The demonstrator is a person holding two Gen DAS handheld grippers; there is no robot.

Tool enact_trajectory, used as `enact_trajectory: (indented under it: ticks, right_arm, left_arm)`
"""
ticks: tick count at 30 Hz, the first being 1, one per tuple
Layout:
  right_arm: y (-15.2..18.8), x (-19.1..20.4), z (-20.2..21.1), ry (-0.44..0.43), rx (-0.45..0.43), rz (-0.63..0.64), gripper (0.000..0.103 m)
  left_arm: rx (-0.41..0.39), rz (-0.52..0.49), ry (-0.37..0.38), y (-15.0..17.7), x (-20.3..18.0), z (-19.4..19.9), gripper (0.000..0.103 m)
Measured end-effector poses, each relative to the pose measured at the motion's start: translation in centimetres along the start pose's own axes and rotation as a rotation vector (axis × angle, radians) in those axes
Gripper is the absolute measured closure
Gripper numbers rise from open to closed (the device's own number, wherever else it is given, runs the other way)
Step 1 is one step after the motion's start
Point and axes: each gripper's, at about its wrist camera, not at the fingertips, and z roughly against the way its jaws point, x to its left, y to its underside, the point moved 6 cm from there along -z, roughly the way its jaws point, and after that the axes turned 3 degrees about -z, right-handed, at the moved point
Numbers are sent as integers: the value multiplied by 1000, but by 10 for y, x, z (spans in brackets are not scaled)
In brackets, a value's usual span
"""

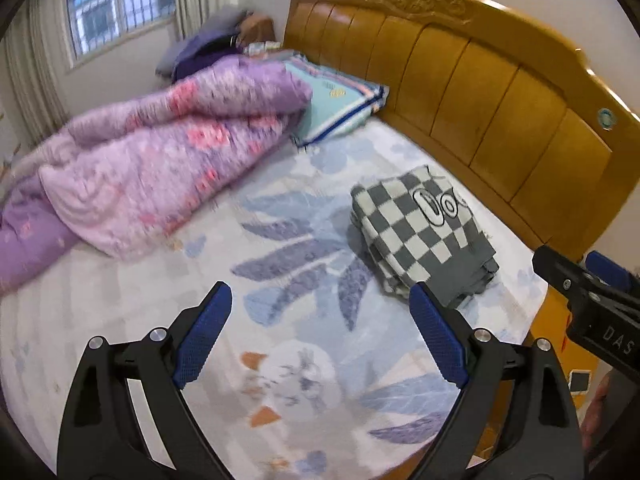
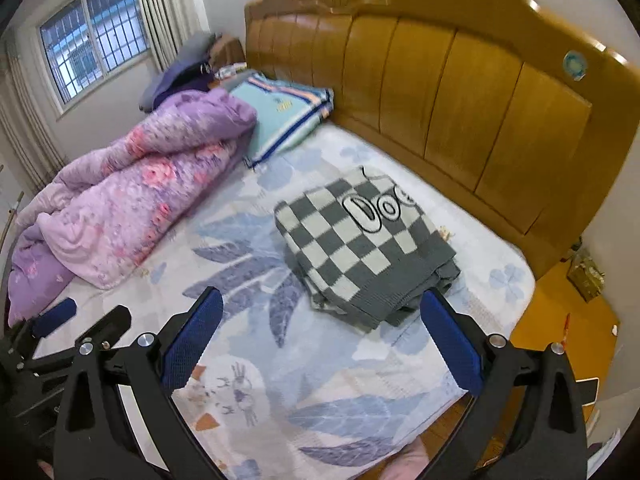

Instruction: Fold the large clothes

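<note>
On the bed (image 2: 460, 240), near the headboard (image 2: 480, 100), the folded checkered sweater (image 2: 360, 248) is being shown lying ahead and right of the left claw (image 1: 320, 332), nearer the right claw (image 2: 322, 338); both claws are being held wide, gripping nothing.

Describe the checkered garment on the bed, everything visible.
The checkered garment is a thick-looking knit in grey and off-white squares, with large white, black-outlined letters near its far edge. It lies folded into a compact, layered, roughly rectangular stack, grey hem layers showing at the near side. It rests flat on the floral sheet, near the wooden headboard. Neither gripper touches it.
</note>
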Motion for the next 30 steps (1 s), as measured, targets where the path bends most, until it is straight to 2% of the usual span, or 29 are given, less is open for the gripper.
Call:
enact_trajectory:
  ticks: [3, 7, 11, 18, 23, 30]
  right_arm:
    - [-1, 20, 23, -28, -24, 5, 8]
    - [-5, 34, 49, -27, -73, 3, 8]
    - [-9, 40, 67, 1, -115, 11, 8]
    - [-20, 49, 87, 21, -226, 48, 8]
    - [-23, 54, 87, 36, -243, 76, 7]
    - [-24, 57, 86, 35, -244, 80, 7]
  left_arm:
    - [-34, -16, 33, -1, 11, 28, 9]
    - [-86, -26, -5, -4, 22, 56, 8]
    - [-105, -42, 11, -9, 24, 75, 8]
    - [-165, 8, 82, -20, 23, 101, 8]
    - [-152, -17, 81, -24, 21, 100, 8]
    - [-118, 5, 83, -25, 25, 96, 8]
